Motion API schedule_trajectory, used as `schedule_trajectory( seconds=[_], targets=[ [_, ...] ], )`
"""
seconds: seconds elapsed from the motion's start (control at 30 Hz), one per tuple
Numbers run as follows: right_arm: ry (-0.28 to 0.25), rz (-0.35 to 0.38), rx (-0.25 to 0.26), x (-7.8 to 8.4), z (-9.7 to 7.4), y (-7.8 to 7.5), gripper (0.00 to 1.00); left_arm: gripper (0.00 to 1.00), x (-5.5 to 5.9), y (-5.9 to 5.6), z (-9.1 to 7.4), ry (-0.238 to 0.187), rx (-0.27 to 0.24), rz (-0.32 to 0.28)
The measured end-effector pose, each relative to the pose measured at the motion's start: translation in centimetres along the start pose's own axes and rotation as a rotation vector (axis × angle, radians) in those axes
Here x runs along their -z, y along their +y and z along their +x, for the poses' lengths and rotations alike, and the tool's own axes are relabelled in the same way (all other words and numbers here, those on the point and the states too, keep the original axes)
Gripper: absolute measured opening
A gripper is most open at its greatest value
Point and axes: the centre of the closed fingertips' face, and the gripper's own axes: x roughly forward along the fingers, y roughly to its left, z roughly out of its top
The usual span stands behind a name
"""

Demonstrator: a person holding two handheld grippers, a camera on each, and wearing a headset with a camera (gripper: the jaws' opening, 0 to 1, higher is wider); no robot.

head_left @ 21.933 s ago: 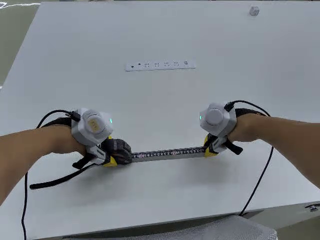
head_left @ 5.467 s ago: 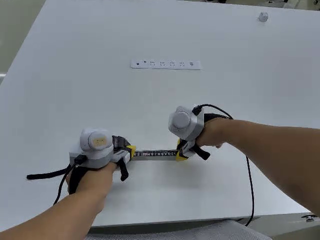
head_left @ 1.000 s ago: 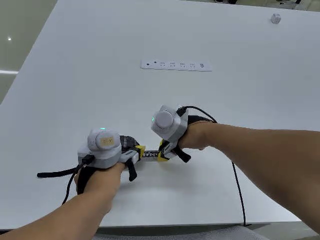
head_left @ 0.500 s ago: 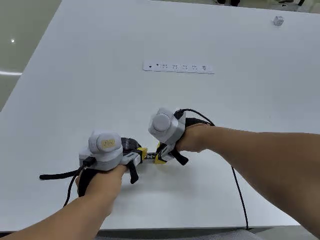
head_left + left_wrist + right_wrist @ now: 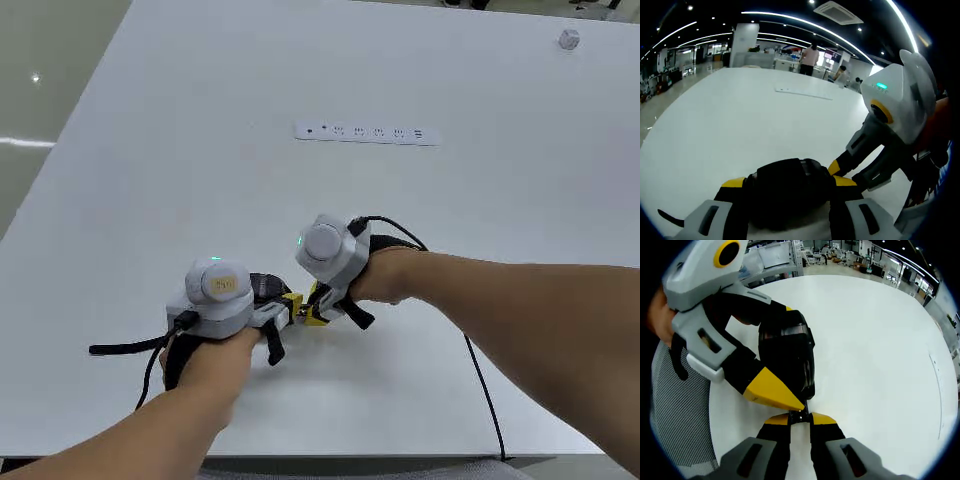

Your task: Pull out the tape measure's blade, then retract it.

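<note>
My left gripper (image 5: 789,181) is clamped round the black tape measure (image 5: 785,202), low over the white table (image 5: 300,60) near its front edge. My right gripper (image 5: 800,419) is pinching the blade (image 5: 801,414) tip right by the case, barely any blade showing

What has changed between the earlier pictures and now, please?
The right gripper, shut on the blade, has moved toward the left gripper, so the blade has gone almost fully back into the tape measure case. The left gripper stays clamped on the case; the power strip has not moved.
</note>
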Motion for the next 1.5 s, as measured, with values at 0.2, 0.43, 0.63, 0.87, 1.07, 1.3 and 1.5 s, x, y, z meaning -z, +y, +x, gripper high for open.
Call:
schedule_trajectory(
  seconds=[0.2, 0.43, 0.63, 0.87, 1.07, 1.3, 1.5],
  targets=[
    [-0.012, -0.016, -0.011, -0.5, 0.2, 0.1, 0.14, 0.62, 0.0, -0.1, 0.0, -0.002, 0.007, 0.003],
    [-0.036, -0.037, -0.032, -1.1, 0.4, 0.2, 0.14, 0.62, 0.0, -0.1, 0.0, -0.004, 0.012, 0.002],
    [-0.041, -0.060, -0.041, -1.3, 0.4, 0.3, 0.14, 0.62, 0.0, -0.1, 0.0, -0.005, 0.016, 0.004],
    [-0.043, -0.081, -0.037, -1.3, 0.4, 0.4, 0.15, 0.62, 0.1, -0.2, -0.1, -0.011, 0.013, 0.011],
    [-0.080, -0.059, 0.001, -1.2, 0.3, 0.2, 0.17, 0.62, 0.1, -0.2, -0.1, -0.017, 0.002, 0.014],
    [-0.147, 0.009, 0.056, -1.0, -0.6, -0.4, 0.41, 0.64, 0.1, -0.2, 0.0, -0.013, 0.010, 0.022],
    [-0.206, 0.086, 0.106, 0.1, -1.9, -0.6, 0.55, 0.66, 0.2, -0.6, -0.1, 0.025, 0.048, 0.145]
  ],
)
